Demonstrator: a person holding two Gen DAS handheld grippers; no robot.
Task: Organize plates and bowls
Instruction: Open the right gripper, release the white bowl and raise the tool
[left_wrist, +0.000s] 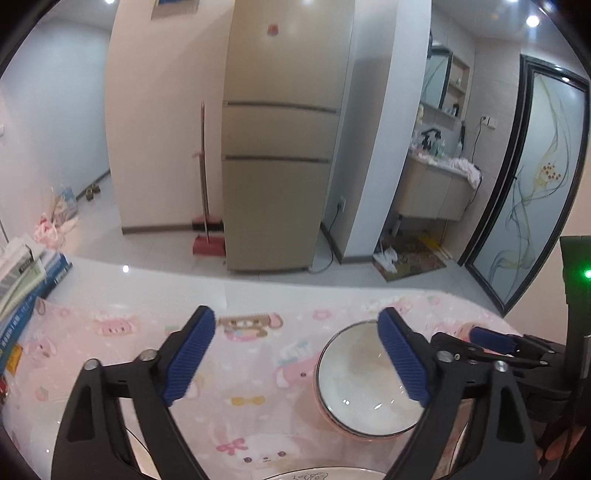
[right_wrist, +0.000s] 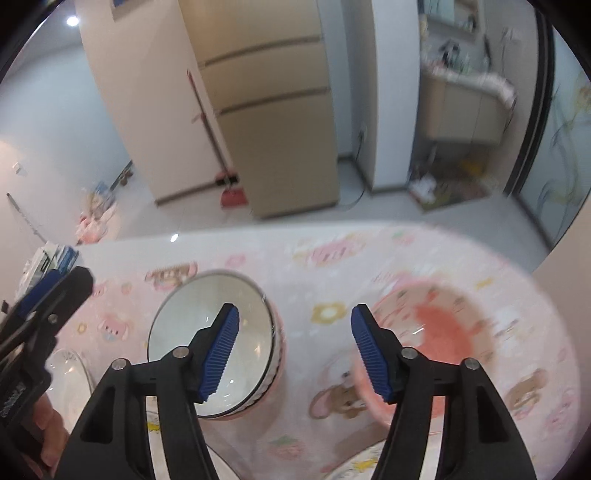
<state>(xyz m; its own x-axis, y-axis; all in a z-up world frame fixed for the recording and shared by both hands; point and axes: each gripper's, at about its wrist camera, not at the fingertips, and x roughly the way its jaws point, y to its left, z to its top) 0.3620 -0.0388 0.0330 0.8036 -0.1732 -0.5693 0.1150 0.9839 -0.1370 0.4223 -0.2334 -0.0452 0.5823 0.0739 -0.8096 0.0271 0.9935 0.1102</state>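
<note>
left wrist view shows my left gripper spread wide, holding nothing. my right gripper is spread too, also holding nothing. the white bowl sits alone on the pink tablecloth. right of the bowl is a pink dish; left is a clear plate. i think stacking is not done.

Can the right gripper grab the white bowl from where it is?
Probably yes. The right gripper is open with nothing between its fingers, and the white bowl sits just below and left of it on the pink tablecloth, with nothing covering its rim.
</note>
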